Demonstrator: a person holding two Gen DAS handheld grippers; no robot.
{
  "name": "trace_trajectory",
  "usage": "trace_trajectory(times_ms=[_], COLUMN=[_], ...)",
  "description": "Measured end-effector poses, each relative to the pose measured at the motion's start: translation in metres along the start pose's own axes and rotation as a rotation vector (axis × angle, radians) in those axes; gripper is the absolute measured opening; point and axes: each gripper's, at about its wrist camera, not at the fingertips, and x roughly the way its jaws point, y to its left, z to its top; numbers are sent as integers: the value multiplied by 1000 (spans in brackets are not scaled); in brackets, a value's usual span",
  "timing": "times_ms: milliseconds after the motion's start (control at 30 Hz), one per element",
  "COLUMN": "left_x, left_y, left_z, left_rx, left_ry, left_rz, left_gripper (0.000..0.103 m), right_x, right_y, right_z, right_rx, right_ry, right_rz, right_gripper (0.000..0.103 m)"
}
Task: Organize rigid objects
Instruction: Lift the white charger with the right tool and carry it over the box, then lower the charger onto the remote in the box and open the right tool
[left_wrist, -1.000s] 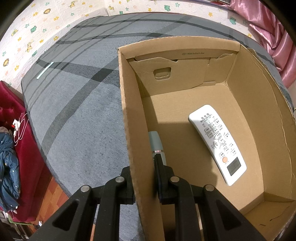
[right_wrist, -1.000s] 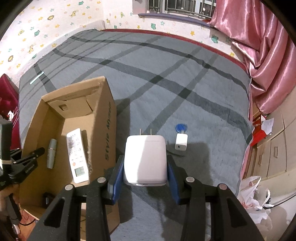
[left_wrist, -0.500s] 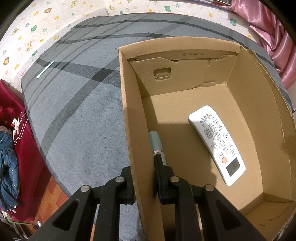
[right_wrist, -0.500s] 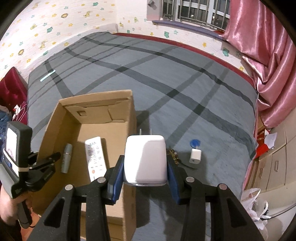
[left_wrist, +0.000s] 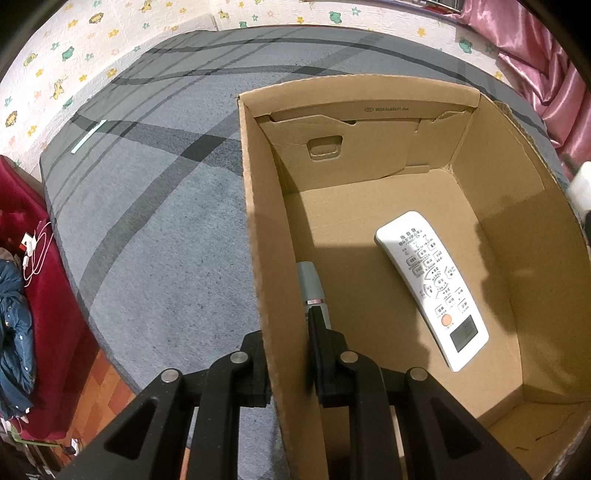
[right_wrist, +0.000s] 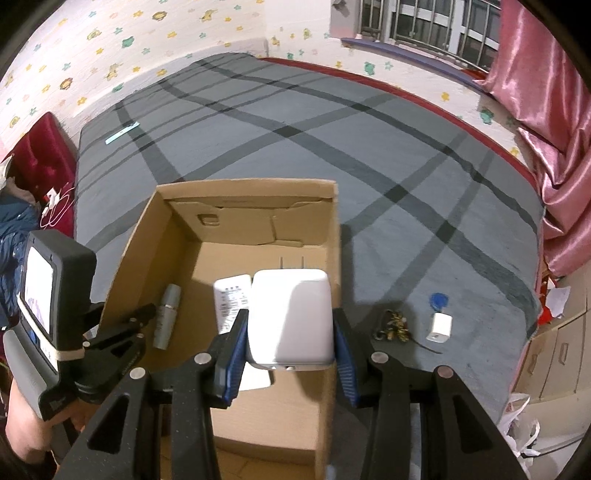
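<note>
An open cardboard box (left_wrist: 358, 88) stands on the grey rug. My left gripper (left_wrist: 286, 332) is shut on the box's left wall, one finger outside and one inside. On the box floor lie a white remote control (left_wrist: 432, 284) and a grey tube (left_wrist: 310, 280). In the right wrist view my right gripper (right_wrist: 288, 325) is shut on a white power adapter (right_wrist: 290, 314), prongs pointing away, hanging over the right side of the box (right_wrist: 243, 184). The remote (right_wrist: 231, 295) and tube (right_wrist: 168, 310) show below it, with the left gripper (right_wrist: 122, 325) at the left wall.
On the rug right of the box lie a small white charger cube (right_wrist: 439, 326), a blue tag (right_wrist: 439, 300) and a dark keychain bundle (right_wrist: 393, 326). A pink curtain (right_wrist: 554, 129) and drawers (right_wrist: 554, 350) stand at the right, red upholstery (left_wrist: 44, 258) at the left.
My right gripper has carried the adapter leftwards from above the rug to above the box's right side. The left gripper and the box have stayed still.
</note>
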Motion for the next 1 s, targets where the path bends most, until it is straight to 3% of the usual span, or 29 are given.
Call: trace_trajectory(times_ms=[333,1000], left_x=[1,-1], left_y=[-1,2], left_z=[-1,-2], left_rx=[2,-6], left_ry=[-1,-8], left_rz=[2,-9], left_gripper=[17,17], right_x=[31,98], right_y=[27,50], right_z=[3,-1], right_rx=[-35,-64], right_ry=[53,202], right_rz=[46,50], right_gripper=[45,46])
